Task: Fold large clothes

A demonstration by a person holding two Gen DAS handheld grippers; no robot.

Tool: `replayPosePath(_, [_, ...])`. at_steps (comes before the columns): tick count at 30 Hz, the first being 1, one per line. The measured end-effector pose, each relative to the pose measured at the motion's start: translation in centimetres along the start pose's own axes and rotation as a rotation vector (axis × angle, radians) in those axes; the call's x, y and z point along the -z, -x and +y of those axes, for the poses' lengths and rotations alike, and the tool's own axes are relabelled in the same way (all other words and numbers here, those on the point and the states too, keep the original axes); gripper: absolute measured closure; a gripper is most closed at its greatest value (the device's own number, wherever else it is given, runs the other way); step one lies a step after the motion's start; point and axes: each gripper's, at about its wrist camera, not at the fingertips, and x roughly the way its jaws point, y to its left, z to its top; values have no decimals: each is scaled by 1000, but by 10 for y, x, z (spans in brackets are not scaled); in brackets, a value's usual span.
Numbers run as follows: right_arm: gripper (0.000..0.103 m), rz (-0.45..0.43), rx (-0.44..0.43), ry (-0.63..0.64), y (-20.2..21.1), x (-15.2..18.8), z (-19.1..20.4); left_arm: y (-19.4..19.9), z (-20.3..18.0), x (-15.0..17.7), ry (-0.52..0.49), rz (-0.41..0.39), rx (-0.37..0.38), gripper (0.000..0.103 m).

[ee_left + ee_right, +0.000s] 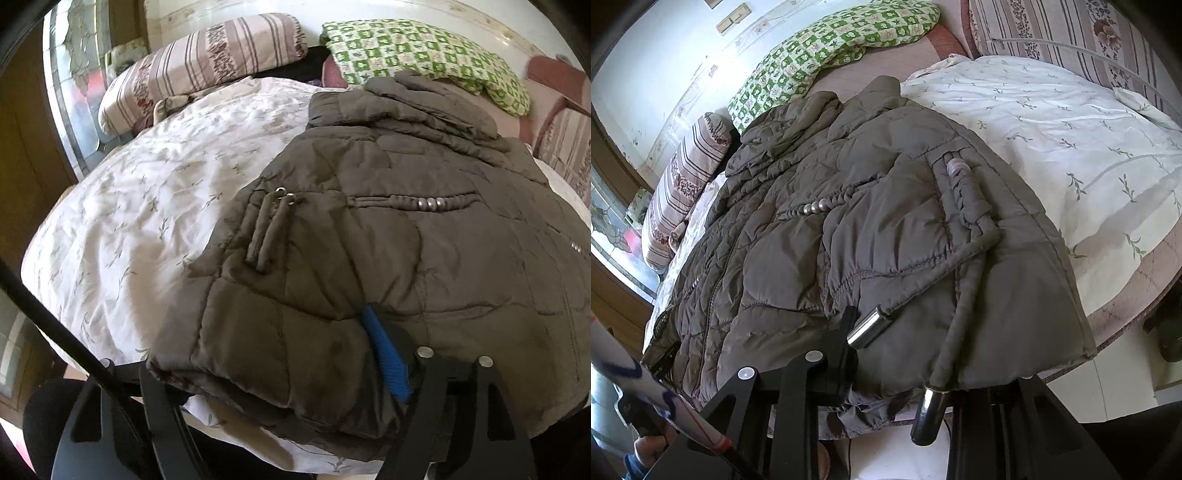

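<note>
One grey-brown quilted puffer jacket lies spread on the bed, its hem nearest both tools and its collar farthest off. The left gripper stands apart, its jaws spread either side of the near hem corner, the blue pad lying against the fabric but not pinching it. The right gripper has hem fabric bunched between its jaws and appears clamped on it. Judged soft, bulky and light, with a slippery shell; the stitched hem edge or a quilting seam offers the surest hold, taken deep. Just ahead of the right tool hang two metal-tipped drawstring cords. Beyond the jacket lie one white leaf-print quilt, one green-checked pillow and two striped pillows.
</note>
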Motion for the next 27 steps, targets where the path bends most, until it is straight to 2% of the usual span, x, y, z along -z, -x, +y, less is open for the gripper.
replayPosePath(6, [71,-1,0,1,0,0,0,2,0,0,-21,-14,-13,27])
replayPosePath(9, [71,-1,0,1,0,0,0,5,-4,0,-38,-22,0,38])
replayPosePath(11, [71,-1,1,3,1,0,1,8,-9,1,-60,-33,1,49])
replayPosePath(14, [72,-5,7,11,1,1,1,10,-13,2,-80,-44,-1,56])
replayPosePath(19, [73,-8,8,13,1,0,2,10,-16,2,-92,-49,-4,59])
replayPosePath(27, [81,-34,4,30,4,-2,5,11,-19,3,-100,-53,-9,62])
